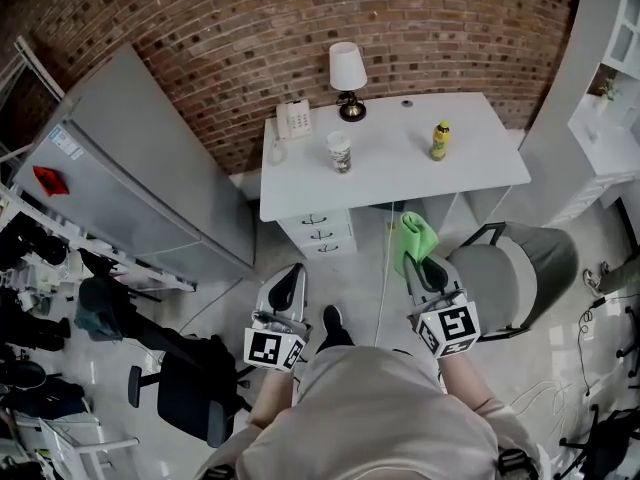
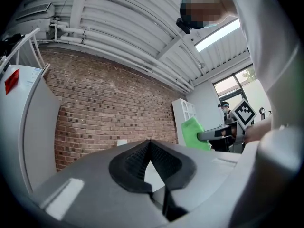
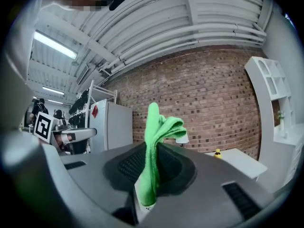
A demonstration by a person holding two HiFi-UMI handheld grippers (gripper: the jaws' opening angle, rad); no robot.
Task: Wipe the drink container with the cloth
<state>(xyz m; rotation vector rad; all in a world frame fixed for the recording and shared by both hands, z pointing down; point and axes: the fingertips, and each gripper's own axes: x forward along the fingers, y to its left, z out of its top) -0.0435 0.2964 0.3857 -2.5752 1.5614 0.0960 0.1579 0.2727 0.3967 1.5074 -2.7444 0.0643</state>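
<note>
A yellow drink bottle (image 1: 439,140) stands upright on the white desk (image 1: 480,163), far ahead of both grippers; it shows small in the right gripper view, the bottle (image 3: 217,153) at right. My right gripper (image 1: 424,264) is shut on a green cloth (image 1: 414,236), which sticks up out of its jaws (image 3: 156,141). My left gripper (image 1: 290,283) is shut with nothing in it, its jaw tips meeting (image 2: 150,143). The green cloth (image 2: 194,133) also appears to the right in the left gripper view. Both grippers hang over the floor, short of the desk.
On the desk stand a lamp (image 1: 347,78), a white telephone (image 1: 293,119) and a paper cup (image 1: 340,152). A grey chair (image 1: 520,268) is by the right gripper. A grey cabinet (image 1: 130,168) stands left, a drawer unit (image 1: 320,230) under the desk, white shelves (image 1: 610,98) right.
</note>
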